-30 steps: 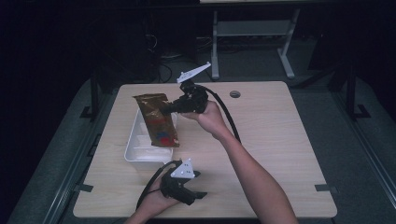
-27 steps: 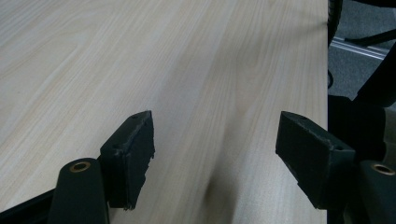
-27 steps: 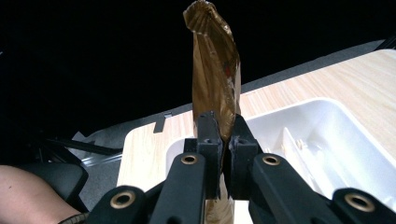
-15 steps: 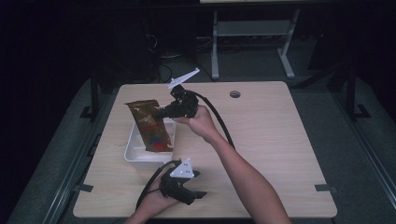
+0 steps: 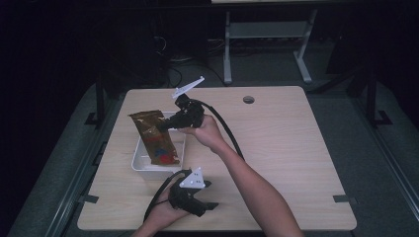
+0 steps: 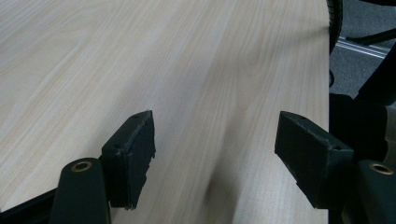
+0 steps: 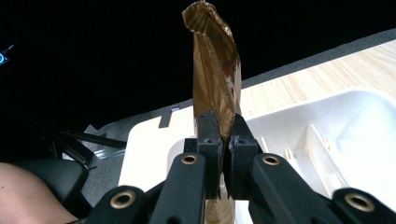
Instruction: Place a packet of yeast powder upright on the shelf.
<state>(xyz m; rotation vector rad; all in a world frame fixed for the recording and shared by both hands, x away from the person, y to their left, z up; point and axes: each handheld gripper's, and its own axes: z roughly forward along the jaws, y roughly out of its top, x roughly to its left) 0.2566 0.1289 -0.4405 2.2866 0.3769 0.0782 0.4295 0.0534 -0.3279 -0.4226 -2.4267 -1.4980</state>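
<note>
A brown foil snack bag [image 5: 154,136] with a red patch near its lower end hangs over the white tray [image 5: 141,163] at the table's left. My right gripper [image 5: 165,126] is shut on the bag's edge; in the right gripper view the jaws pinch the bag [image 7: 212,65], which rises above them. The tray's white floor [image 7: 336,140] lies below. My left gripper [image 5: 200,207] rests near the table's front edge, held by a hand. In the left gripper view its jaws stand wide apart over bare wood, left gripper [image 6: 215,154] open and empty.
The wooden table [image 5: 296,148] has a round cable hole [image 5: 248,99] at the back. A black cable trails from each gripper. A metal stand [image 5: 267,44] sits on the dark floor behind the table. The table's right half is bare wood.
My right gripper has carried the bag leftward and a little lower, so it now hangs over the tray. The left gripper has stayed where it was.
</note>
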